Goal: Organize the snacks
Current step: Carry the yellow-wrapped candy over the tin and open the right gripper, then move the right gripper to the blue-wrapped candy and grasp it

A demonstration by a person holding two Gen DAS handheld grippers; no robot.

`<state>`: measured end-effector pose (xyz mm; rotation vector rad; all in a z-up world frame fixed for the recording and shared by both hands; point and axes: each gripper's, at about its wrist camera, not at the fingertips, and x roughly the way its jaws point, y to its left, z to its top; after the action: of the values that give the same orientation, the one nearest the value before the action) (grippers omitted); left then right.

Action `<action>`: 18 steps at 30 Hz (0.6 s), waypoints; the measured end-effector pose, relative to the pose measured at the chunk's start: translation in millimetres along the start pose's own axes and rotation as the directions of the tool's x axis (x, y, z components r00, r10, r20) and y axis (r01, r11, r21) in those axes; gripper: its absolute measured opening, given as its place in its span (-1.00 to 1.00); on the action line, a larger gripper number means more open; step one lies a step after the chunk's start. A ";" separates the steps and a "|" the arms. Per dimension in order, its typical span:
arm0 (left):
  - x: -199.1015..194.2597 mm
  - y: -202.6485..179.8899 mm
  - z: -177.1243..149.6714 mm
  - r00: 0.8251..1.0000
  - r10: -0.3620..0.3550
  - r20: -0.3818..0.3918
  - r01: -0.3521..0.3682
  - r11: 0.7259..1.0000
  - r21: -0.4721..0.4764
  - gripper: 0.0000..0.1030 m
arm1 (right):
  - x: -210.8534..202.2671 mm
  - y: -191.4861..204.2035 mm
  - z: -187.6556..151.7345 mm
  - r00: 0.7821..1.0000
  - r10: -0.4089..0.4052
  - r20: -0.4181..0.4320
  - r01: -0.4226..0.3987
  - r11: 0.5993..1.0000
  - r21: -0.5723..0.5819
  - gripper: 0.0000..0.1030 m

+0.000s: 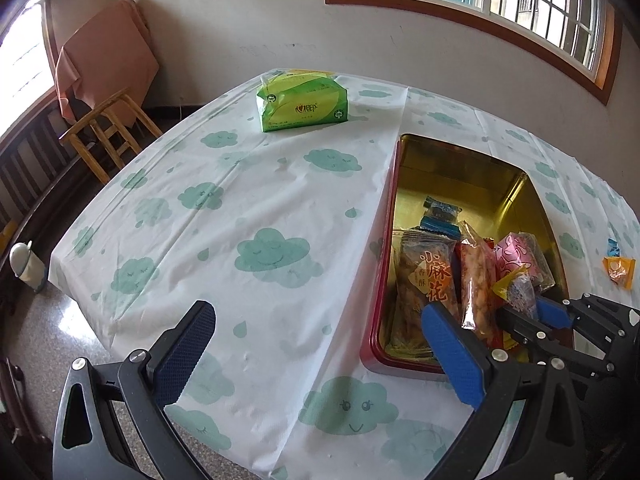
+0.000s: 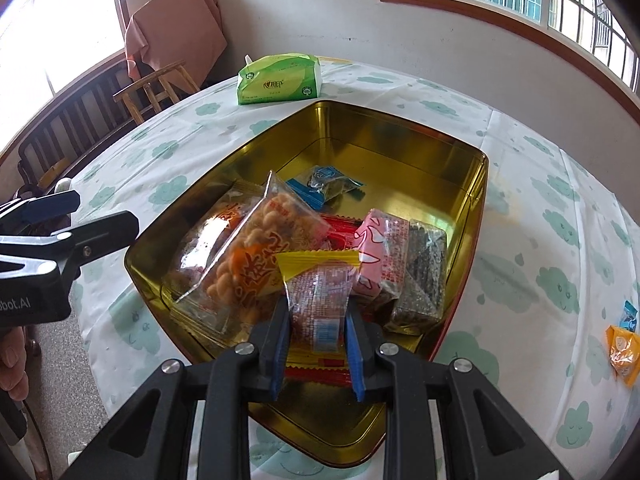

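Note:
A red tin with a gold inside sits on the table and holds several snack packs. My right gripper is shut on a yellow-ended snack packet and holds it over the tin's near end; it also shows in the left wrist view. My left gripper is open and empty over the tablecloth, left of the tin. An orange snack packet and a small blue one lie on the table right of the tin.
A green tissue pack lies at the table's far side. A wooden stool and a cloth-draped chair stand by the wall at left. The table edge drops off at left.

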<state>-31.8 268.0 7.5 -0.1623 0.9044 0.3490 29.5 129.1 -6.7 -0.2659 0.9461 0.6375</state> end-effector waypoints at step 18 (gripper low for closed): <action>-9.5 -21.8 4.3 1.000 -0.019 0.017 0.018 0.999 0.041 0.99 | -37.9 -22.2 -0.3 0.995 0.017 0.101 -0.024 0.997 0.068 0.01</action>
<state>-26.0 246.7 17.5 -0.1297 0.8917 0.3140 27.0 96.8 22.9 -0.1610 0.8734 0.6301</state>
